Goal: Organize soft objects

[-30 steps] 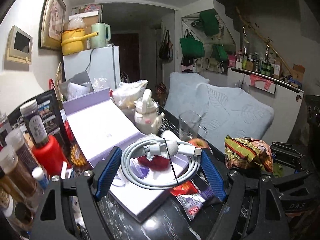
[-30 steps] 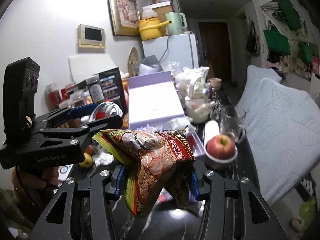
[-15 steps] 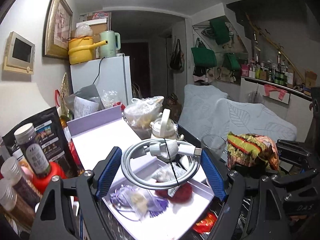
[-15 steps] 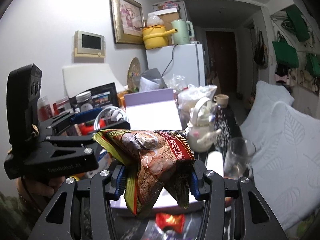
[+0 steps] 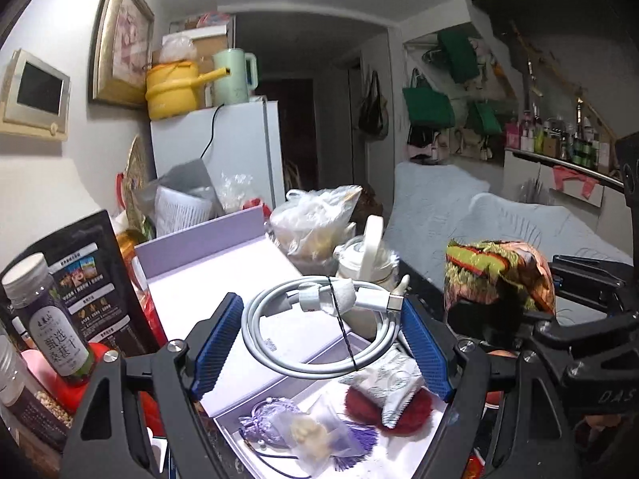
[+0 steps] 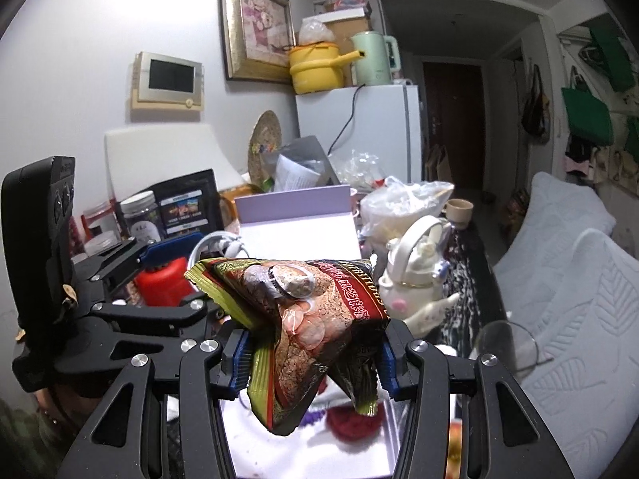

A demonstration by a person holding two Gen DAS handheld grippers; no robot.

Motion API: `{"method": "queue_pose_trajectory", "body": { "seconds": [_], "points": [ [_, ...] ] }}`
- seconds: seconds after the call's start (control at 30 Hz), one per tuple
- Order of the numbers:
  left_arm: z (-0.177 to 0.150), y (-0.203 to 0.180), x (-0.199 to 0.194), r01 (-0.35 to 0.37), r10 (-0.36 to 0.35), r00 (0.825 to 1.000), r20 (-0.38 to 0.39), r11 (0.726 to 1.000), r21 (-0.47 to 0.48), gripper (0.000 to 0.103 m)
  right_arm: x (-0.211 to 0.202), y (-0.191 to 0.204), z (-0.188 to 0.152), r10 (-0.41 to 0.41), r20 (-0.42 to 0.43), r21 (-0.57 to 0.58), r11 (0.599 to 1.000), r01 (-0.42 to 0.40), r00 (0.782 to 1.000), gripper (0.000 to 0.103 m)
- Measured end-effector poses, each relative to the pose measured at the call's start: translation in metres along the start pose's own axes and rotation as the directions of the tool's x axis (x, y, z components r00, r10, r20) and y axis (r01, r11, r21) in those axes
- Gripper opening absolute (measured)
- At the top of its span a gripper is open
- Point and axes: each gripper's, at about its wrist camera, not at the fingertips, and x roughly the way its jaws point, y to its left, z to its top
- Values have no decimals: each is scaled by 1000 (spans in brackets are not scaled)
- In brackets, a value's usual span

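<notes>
My left gripper point(image 5: 319, 335) is shut on a coiled white cable point(image 5: 323, 331) and holds it above the open lilac box point(image 5: 239, 279). The box tray holds a purple tasselled sachet point(image 5: 275, 427), a clear packet point(image 5: 315, 435), a white sachet point(image 5: 395, 383) and a red fuzzy thing point(image 5: 399, 407). My right gripper point(image 6: 311, 351) is shut on a crinkled snack bag point(image 6: 303, 319) above the same box point(image 6: 299, 227). The bag also shows at the right of the left wrist view point(image 5: 499, 275). The left gripper shows at the left of the right wrist view point(image 6: 167, 247).
A white teapot point(image 6: 415, 275), an empty glass point(image 6: 503, 347) and a plastic bag point(image 6: 403, 203) stand right of the box. Jars point(image 5: 48, 319), a red container point(image 6: 163, 283) and a black pouch point(image 5: 92, 279) crowd the left. A white fridge point(image 6: 359, 135) stands behind; a padded sofa point(image 6: 579, 279) lies right.
Both grippers have moved forward over the box and lifted, each still holding its load. The box tray and its contents now lie right under the fingers.
</notes>
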Motion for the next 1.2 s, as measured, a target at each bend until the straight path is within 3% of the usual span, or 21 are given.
{"method": "queue_pose_trajectory", "body": {
  "seconds": [0.23, 0.63, 0.97, 1.2],
  "points": [
    [-8, 10, 27, -38, 38, 998, -58, 999, -4, 80, 36, -17, -2, 36, -29, 37, 999, -35, 999, 49],
    [-31, 7, 75, -73, 82, 982, -169, 996, 57, 80, 76, -36, -16, -14, -152, 37, 999, 20, 988, 49],
    [-49, 12, 105, -65, 80, 956, -283, 996, 61, 80, 99, -38, -27, -46, -206, 29, 998, 53, 977, 49],
    [-65, 14, 127, -65, 81, 923, -375, 996, 55, 80, 115, -40, -36, -56, -247, 36, 997, 66, 967, 49]
  ]
}}
